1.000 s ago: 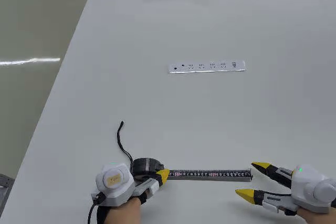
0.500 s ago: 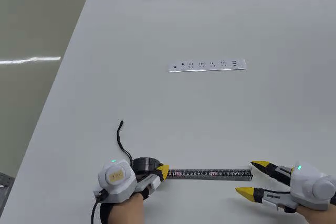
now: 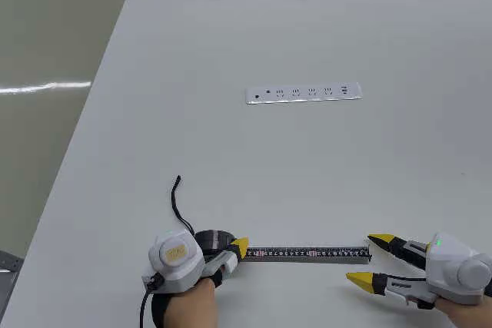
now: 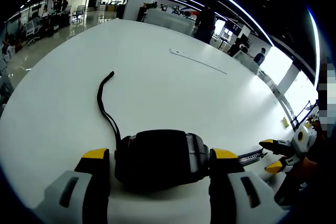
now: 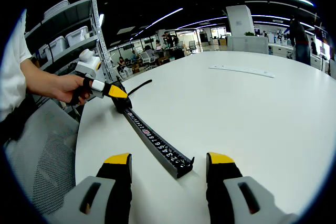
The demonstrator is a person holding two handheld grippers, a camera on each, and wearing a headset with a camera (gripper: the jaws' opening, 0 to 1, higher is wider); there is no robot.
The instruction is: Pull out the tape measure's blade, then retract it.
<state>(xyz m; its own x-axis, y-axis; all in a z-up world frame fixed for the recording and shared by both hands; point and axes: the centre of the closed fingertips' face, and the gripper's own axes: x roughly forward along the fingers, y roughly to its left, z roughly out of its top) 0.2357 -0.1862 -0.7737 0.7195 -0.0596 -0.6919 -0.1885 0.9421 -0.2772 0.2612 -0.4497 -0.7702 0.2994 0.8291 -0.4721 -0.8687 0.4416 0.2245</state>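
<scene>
A black tape measure (image 3: 214, 242) (image 4: 157, 157) lies near the white table's front edge, and my left gripper (image 3: 231, 255) (image 4: 160, 155) is shut on its case. Its blade (image 3: 307, 253) (image 5: 155, 141) lies pulled out flat to the right. The blade's hooked end (image 3: 366, 252) (image 5: 185, 165) rests between the spread jaws of my right gripper (image 3: 369, 260) (image 5: 169, 159), untouched; that gripper is open. A black wrist strap (image 3: 181, 209) (image 4: 105, 107) trails from the case toward the far side. The left gripper (image 5: 113, 91) and the hand holding it also appear in the right gripper view.
A white power strip (image 3: 303, 94) (image 4: 198, 60) (image 5: 241, 70) lies flat near the table's middle. The table's left edge (image 3: 81, 140) drops to a glossy floor. In the right gripper view, shelving with bins (image 5: 71, 38) stands behind the person.
The left gripper has shifted slightly right and nearer on the case. The right gripper stays open at the blade's end. The blade length looks unchanged.
</scene>
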